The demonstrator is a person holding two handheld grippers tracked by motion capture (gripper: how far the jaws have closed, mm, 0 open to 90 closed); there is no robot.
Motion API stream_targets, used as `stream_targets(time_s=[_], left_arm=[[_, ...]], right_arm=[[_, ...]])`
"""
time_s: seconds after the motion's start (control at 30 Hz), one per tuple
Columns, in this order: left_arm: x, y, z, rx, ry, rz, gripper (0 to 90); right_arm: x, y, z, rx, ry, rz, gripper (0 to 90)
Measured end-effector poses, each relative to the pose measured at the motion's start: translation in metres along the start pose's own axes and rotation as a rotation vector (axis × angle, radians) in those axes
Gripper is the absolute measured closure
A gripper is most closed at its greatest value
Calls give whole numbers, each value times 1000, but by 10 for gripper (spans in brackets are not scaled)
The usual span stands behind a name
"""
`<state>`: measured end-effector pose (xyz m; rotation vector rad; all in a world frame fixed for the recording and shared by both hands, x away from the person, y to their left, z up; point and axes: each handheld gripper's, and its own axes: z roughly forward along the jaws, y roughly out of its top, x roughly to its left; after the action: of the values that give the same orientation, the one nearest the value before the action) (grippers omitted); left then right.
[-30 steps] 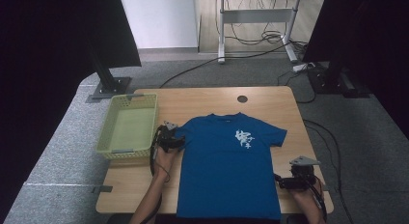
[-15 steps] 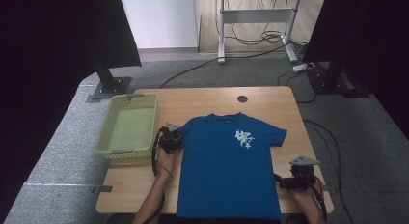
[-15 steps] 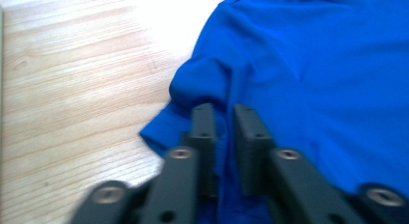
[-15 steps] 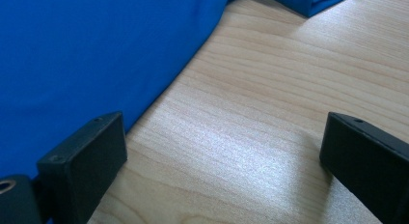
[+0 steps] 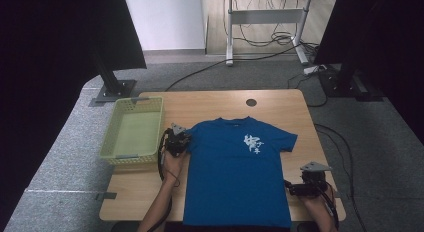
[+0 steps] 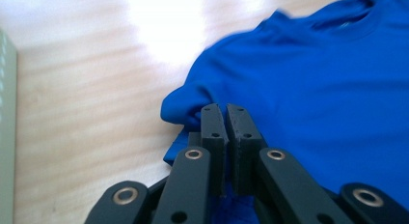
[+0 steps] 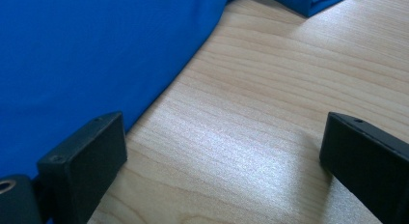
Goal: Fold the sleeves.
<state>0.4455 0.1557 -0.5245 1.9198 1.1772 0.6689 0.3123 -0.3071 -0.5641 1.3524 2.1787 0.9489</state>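
Pinching the blue shirt's sleeve at centre left, the left hand-held gripper has just clenched; the right hand-held gripper, lower right, sits released on the tabletop.

Black tongs, brass-ringed linkage holes, grey three-cornered plates, trailing black cables

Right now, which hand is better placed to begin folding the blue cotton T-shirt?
The left. The left gripper is shut on the sleeve of the blue cotton T-shirt, so it could probably lift it. The right gripper rests open on the wooden table beside the hem.
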Motion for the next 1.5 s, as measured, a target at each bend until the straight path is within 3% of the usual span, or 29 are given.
stream_targets(time_s=[0.03,0.07,0.17,0.3,0.33,0.4,0.43,0.63,0.67,0.7,0.9,0.93,0.97,1.03,1.07,1.2,1.23,1.27,1.33,1.37,1.4,1.47,1.5], left_arm=[[0,0,0,0,0,0,864],[-18,5,0,-18,-12,75,864],[-35,4,6,-11,-32,135,856],[-35,4,6,-11,-32,135,853],[-53,-2,21,47,-70,179,853],[-54,-4,24,60,-74,182,822],[-56,-7,28,78,-83,177,822],[-52,-7,28,81,-104,150,740],[-47,-3,21,59,-114,122,740],[-45,-1,18,47,-118,112,681],[-40,7,11,18,-101,97,605],[-34,11,10,8,-90,63,605],[-34,11,10,8,-90,63,559],[-34,11,10,8,-90,63,559],[-26,9,16,39,-68,24,513],[-24,8,18,48,-70,14,491],[-19,1,27,90,-77,-20,491],[-18,-1,30,105,-78,-25,473],[-18,-1,30,105,-78,-25,496],[-15,-7,33,110,-107,-62,496],[-15,-7,33,110,-107,-62,654],[-17,-4,32,122,-112,-48,654],[-17,-4,32,122,-112,-48,779]], right_arm=[[0,0,0,0,0,0,24],[0,0,0,0,0,0,24],[0,0,0,0,0,0,24],[0,0,0,0,0,0,24],[0,0,0,0,0,0,24],[0,0,0,0,0,0,24],[0,0,0,0,0,0,24],[0,0,0,0,0,0,24],[0,0,0,0,0,0,24],[0,0,0,0,0,0,24],[0,0,0,0,0,0,24],[0,0,0,0,0,0,24],[0,0,0,0,0,0,24],[0,0,0,0,0,0,24],[0,0,0,0,0,0,25],[0,0,0,0,0,0,25],[0,0,0,0,0,0,25],[0,0,0,0,0,0,25],[0,0,0,0,0,0,25],[0,0,0,0,0,0,24],[0,0,0,0,0,0,24],[0,0,0,0,0,0,24],[0,0,0,0,0,0,24]])
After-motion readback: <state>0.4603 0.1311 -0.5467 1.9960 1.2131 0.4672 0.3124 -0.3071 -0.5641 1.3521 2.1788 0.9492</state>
